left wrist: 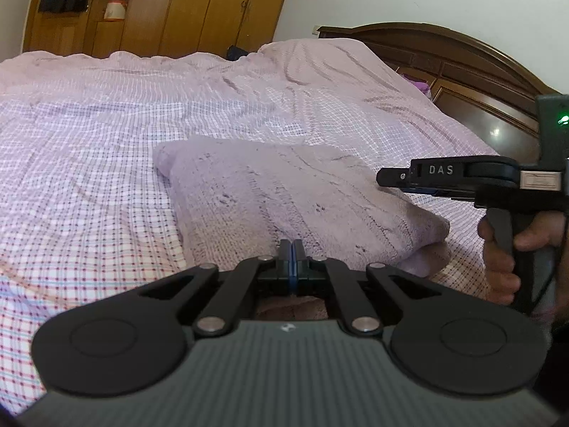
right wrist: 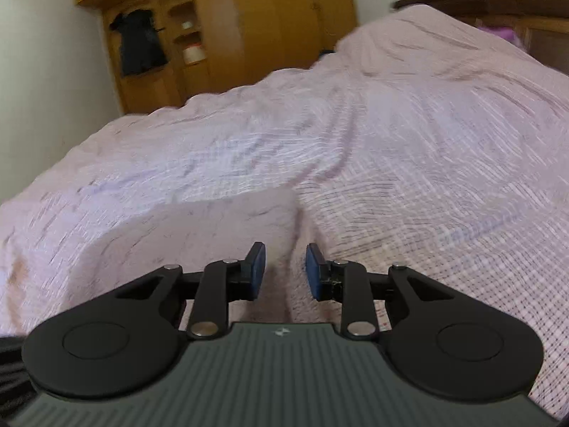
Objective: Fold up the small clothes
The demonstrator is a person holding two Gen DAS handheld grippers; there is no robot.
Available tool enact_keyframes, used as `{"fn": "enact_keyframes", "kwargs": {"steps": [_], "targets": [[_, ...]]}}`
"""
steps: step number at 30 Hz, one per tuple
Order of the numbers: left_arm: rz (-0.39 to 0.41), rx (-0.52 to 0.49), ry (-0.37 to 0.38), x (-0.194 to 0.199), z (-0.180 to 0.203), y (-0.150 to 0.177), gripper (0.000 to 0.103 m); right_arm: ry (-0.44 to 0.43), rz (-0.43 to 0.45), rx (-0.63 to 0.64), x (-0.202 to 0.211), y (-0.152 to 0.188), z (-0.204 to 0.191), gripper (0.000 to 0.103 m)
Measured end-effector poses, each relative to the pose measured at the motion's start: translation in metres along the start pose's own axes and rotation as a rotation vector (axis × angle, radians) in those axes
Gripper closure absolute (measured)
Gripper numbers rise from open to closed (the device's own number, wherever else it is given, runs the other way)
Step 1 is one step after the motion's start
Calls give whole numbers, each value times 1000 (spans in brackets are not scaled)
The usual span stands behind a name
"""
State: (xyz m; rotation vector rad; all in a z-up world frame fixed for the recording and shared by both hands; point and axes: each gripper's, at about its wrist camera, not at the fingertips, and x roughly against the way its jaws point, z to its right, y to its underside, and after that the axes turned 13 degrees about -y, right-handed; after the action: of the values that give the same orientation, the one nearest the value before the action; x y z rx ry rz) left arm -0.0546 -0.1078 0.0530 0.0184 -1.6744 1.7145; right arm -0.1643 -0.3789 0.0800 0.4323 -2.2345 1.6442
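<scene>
Left claw (left wrist: 291, 249), seen from its own wrist camera, has its blue pads pressed together at the near edge of a folded lilac knit garment (left wrist: 298, 199); whether any cloth is pinched between them cannot be told. That garment lies on the checked pink bedspread (left wrist: 106, 149), filling the middle of the view. At 3 o'clock the right claw (left wrist: 394, 179) reaches in over the garment's right corner — a hand (left wrist: 505, 267) grips its handle. A wooden wardrobe (left wrist: 185, 3) stands at 11 o'clock, a dark headboard (left wrist: 462, 64) at 2 o'clock.

From the right wrist camera, blurred, the right claw (right wrist: 285, 267) has its fingers apart, holding nothing. It hovers over the garment's right edge (right wrist: 213, 227) — the fold spreads toward 9 o'clock on the bedspread (right wrist: 426, 135). The wardrobe (right wrist: 249, 17) sits at 11 o'clock.
</scene>
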Motion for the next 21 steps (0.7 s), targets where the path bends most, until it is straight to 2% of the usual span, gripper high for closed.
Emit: {"fn": "enact_keyframes", "kwargs": {"steps": [2, 4, 6, 8, 10, 12, 14, 15, 17, 21], "targets": [[-6, 21, 2, -1, -1, -1, 101, -4, -59, -40, -7, 2, 2, 70], [-19, 70, 12, -2, -6, -1, 101, 3, -72, -123, -10, 2, 10, 70], [-22, 89, 17, -3, -9, -1, 101, -5, -68, -148, -9, 0, 12, 70], [-17, 77, 14, -3, -8, -2, 101, 30, -39, -99, 0, -3, 1, 70], [-15, 77, 13, -2, -8, -1, 101, 83, 46, 12, 14, -4, -17, 70], [-15, 77, 15, -3, -8, -1, 101, 50, 74, 51, 20, -7, -25, 70], [-15, 68, 17, -3, -8, -1, 101, -31, -5, 36, 12, -8, -27, 70], [-15, 65, 17, -3, -7, -1, 101, -33, -52, 9, 5, -5, -25, 70], [-15, 61, 19, -3, -8, -1, 101, 23, -103, 19, -6, 0, -25, 70], [-17, 55, 30, -4, -11, -1, 101, 69, -91, 68, -7, 4, -26, 70]]}}
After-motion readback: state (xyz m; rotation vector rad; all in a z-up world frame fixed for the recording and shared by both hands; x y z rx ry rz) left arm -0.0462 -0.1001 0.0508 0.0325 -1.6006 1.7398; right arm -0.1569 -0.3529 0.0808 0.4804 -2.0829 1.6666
